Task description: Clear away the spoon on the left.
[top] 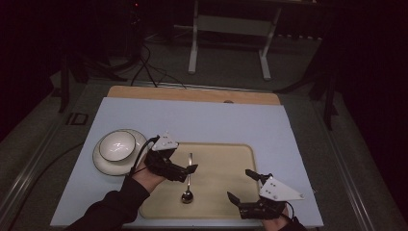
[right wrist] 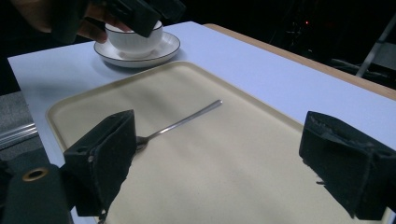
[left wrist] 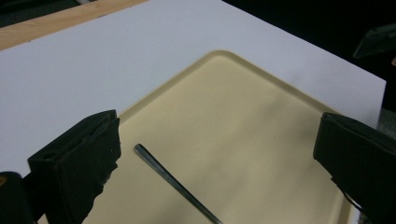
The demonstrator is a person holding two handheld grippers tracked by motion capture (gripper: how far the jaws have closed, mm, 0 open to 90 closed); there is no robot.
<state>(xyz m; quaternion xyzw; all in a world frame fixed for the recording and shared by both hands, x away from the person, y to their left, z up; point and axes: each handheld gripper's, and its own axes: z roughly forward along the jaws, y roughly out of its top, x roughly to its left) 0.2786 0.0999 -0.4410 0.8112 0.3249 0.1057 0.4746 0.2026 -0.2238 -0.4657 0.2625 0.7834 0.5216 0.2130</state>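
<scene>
Seen from the high view: a metal spoon (top: 188,179) lying flat on a beige tray (top: 240,154), left of the tray's middle, bowl end toward the near edge and handle tip pointing at the far edge. Tray resting on a pale blue-white board (top: 202,118) covering most of a wooden table (top: 144,91), only a strip of wood bare along the far edge. Just off the tray's left edge, a white bowl (top: 116,144) with a dark rim line standing in a white saucer (top: 103,161) near the board's left edge. Left gripper (top: 190,169) held over the tray's left part, tips right beside the spoon handle, jaws spread wide and gripping nothing; in the left gripper view, the two black jaws far apart with the thin handle (left wrist: 173,182) slanting across the tray floor between them, closer to the jaw at the left of that view, contact with it not discernible. Right gripper (top: 243,185) hovering above the tray's near right corner, well apart from the spoon, jaws likewise spread and bare; in the right gripper view, spoon (right wrist: 180,122) lying beyond the open jaws, bowl end partly hidden behind one jaw, with the bowl and saucer farther off past the tray's edge.
</scene>
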